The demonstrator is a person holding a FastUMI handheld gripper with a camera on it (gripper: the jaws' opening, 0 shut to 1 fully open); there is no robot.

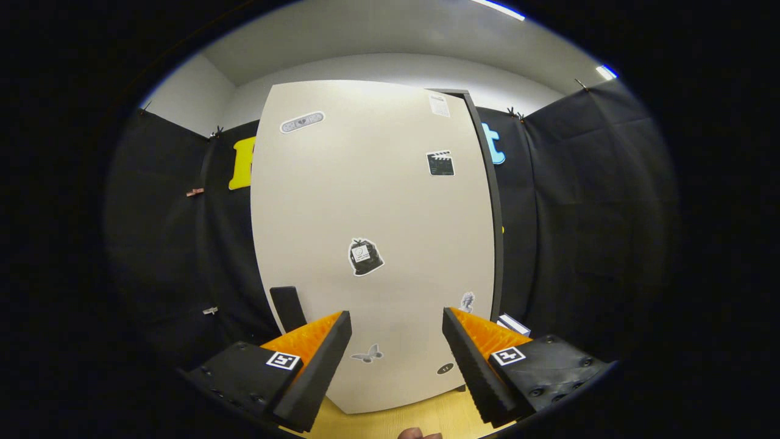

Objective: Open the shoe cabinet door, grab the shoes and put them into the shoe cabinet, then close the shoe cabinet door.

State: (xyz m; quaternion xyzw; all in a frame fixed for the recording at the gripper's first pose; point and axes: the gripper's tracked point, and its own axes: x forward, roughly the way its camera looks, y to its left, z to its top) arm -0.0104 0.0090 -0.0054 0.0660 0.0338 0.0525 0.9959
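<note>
Cream-white door: the shoe cabinet door (372, 244) stands upright right ahead of the gripper, at 12 o'clock from the fingers, and it looks closed or almost closed; I cannot tell if a small gap is there.
Door handle: a dark handle (287, 308) sits on the door near its lower corner, at about 10 o'clock from the gripper, just beyond the tip of one finger and not touching it.
Cabinet body: a dark edge of the shoe cabinet (495, 231) runs along the door's side at 2 o'clock.
Stickers: several small stickers are on the door, among them a dark bag sticker (365, 256) near the middle, a clapperboard sticker (440, 163) higher at 1 o'clock, and a butterfly sticker (367, 353) low between the fingers.
Gripper: the gripper (396, 326) has its fingers spread wide apart, released, with nothing between them; the door's lower part shows in the gap.
Floor: a light wooden floor (390, 421) lies under the door's bottom edge, at 6 o'clock.
Hand: a small part of a person's finger (417, 434) shows at 6 o'clock, below the gripper.
Booth: black cloth walls (585, 213) stand on both sides of the cabinet, with a white wall and ceiling above.
</note>
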